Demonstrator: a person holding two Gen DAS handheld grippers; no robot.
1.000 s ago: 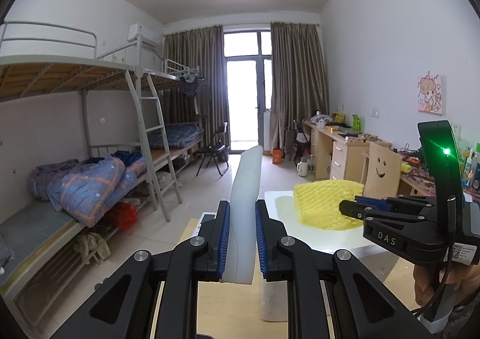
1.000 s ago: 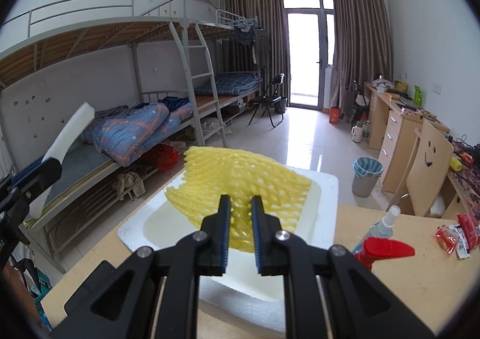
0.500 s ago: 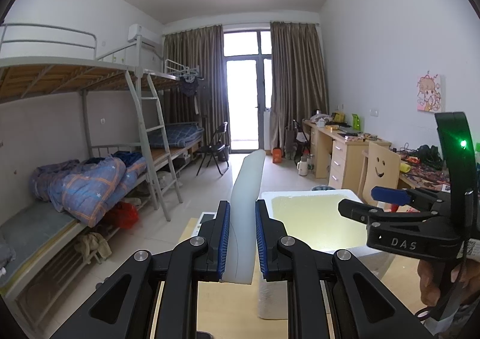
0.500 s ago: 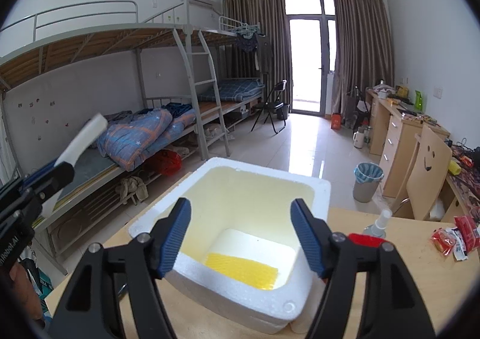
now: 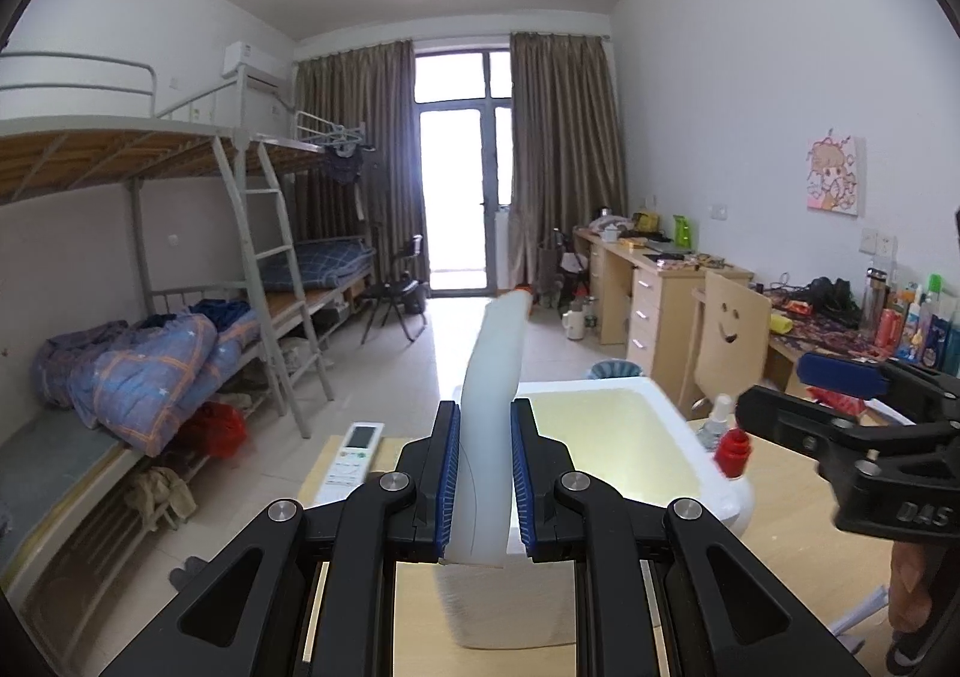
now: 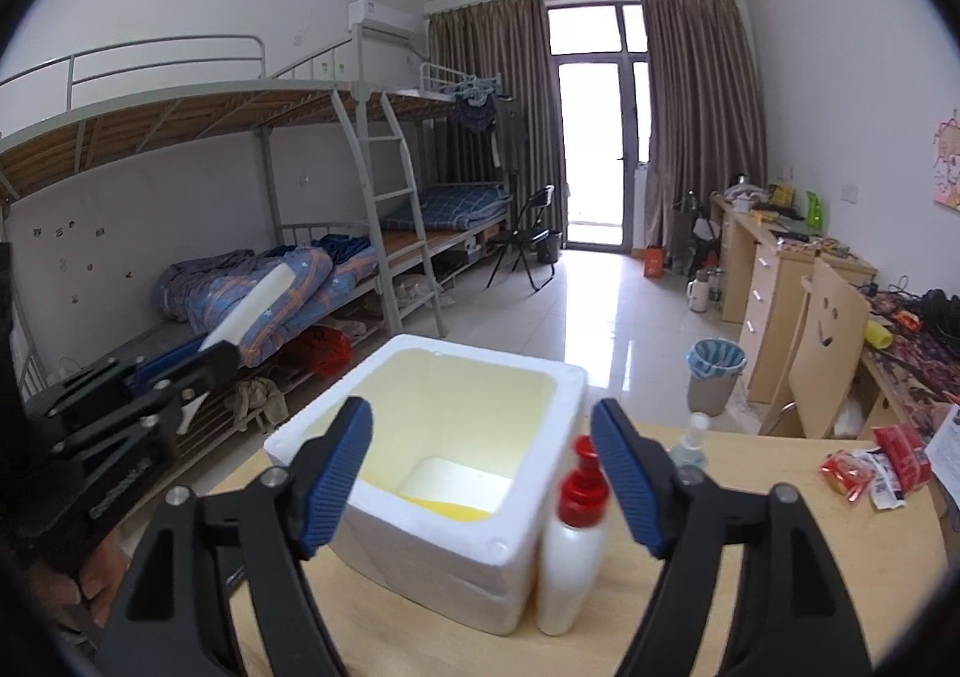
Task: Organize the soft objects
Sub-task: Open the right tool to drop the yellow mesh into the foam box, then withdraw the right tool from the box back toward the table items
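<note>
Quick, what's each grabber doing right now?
Left gripper: shut on the white foam sheet.
Right gripper: open, empty, above the white foam box.

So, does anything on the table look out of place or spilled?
Nothing is spilled. The white foam box stands upright with the yellow netting lying flat inside, and the red-capped bottle stands upright against its side. Only some snack wrappers lie scattered at the right.

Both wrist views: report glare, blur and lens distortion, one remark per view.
Left wrist view: the balcony door is blown out white, the bunk ladder bows with fisheye curve, and the right gripper at the edge looks slightly smeared. Right wrist view: window light glares off the floor tiles, corners vignette black, and the foam box stays sharp.
</note>
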